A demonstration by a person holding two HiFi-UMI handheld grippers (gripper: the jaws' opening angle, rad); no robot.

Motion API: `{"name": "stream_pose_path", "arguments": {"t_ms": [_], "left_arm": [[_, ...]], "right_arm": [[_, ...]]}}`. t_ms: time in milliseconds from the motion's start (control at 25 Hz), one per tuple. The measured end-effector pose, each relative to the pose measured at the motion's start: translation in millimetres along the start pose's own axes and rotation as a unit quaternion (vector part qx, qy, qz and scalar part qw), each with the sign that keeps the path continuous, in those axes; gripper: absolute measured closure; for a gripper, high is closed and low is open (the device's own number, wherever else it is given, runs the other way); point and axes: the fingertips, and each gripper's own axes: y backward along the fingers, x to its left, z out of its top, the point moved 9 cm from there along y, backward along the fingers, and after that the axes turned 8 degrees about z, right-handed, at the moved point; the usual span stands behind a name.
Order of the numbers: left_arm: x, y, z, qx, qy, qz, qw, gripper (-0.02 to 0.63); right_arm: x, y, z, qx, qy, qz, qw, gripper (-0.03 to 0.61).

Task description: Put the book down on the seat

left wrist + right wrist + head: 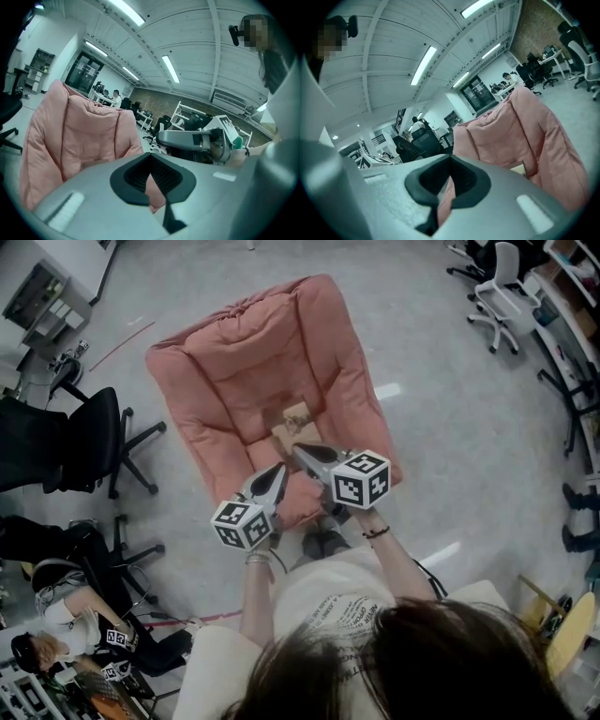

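The book (295,421) lies flat on the pink cushioned seat (234,371), in the middle of the sitting pad, just below the fold where the backrest rises. No gripper touches it. By the look of it, the set-down itself is done and the step in hand is the release and clearing away.

The left gripper (279,471) hangs over the seat's front edge, its tip aimed toward the book but short of it. In the left gripper view its jaws (151,157) are pressed together with nothing between them; only pink cushion shows beyond the pads. The right gripper (302,452) hovers a little further in over the seat, its tip just beside the book's near corner and above it. In the right gripper view its jaws (450,161) are likewise pressed together and empty, and a pale corner of the book shows on the seat past them.

Both forearms reach forward from the person standing at the seat's front edge. The grippers are held close side by side, marker cubes toward the body, and both point only slightly downward across the seat toward the backrest.

The next move probably needs little: draw both grippers back toward the body, away from the seat, without brushing the book or the front cushion.
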Motion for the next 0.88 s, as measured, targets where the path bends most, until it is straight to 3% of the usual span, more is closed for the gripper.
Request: {"name": "stream_pose_path", "arguments": {"t_ms": [880], "left_arm": [[3.5, 2.6, 1.0, -0.002, -0.008, 0.005, 0.9999, 0.615]], "right_arm": [[-0.6, -0.9, -0.3, 0.008, 0.016, 0.008, 1.000, 0.575]]}}
